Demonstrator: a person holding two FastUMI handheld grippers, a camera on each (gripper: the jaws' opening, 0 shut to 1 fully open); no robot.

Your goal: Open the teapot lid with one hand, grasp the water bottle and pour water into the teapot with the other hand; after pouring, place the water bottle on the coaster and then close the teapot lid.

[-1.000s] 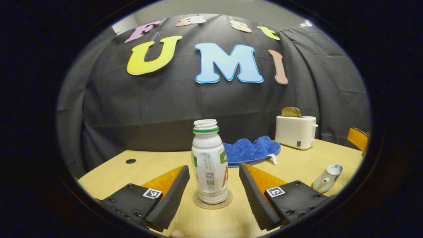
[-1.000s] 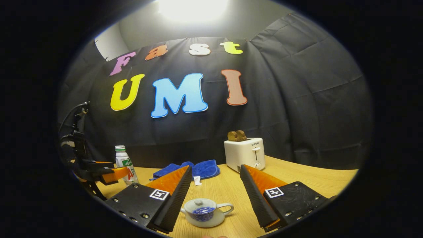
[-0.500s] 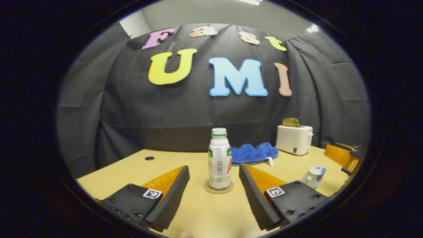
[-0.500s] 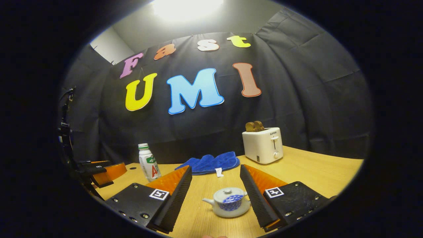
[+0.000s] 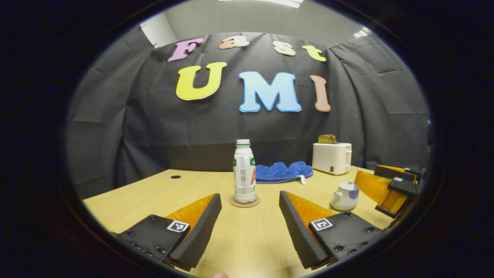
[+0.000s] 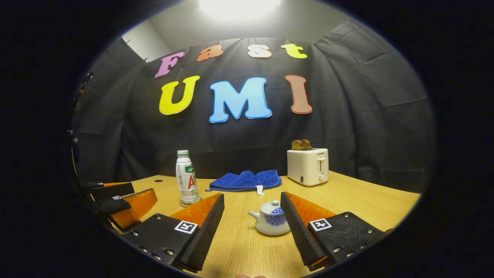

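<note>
A white bottle (image 5: pixel 244 173) with a green neck ring and no cap stands upright on a round coaster (image 5: pixel 244 202), a short way beyond my open left gripper (image 5: pixel 250 222). The same bottle (image 6: pixel 186 178) shows in the right gripper view, at the left. A small white teapot with blue pattern (image 6: pixel 271 219) sits on the table with its lid on, just ahead of my open right gripper (image 6: pixel 252 222) and close to its right finger. That teapot (image 5: pixel 344 195) also appears at the right of the left gripper view, beside the other gripper (image 5: pixel 389 184). Neither gripper holds anything.
A blue cloth (image 6: pixel 246 180) lies at the back of the wooden table (image 5: pixel 247 239). A white toaster with bread in it (image 6: pixel 308 165) stands at the back right. A small round hole (image 5: pixel 175 177) marks the table's far left. The left gripper (image 6: pixel 119 200) shows low at the left.
Both grippers have drawn back from the table's objects. The bottle, standing on its coaster, and the teapot, lid on, now look smaller and farther away.
</note>
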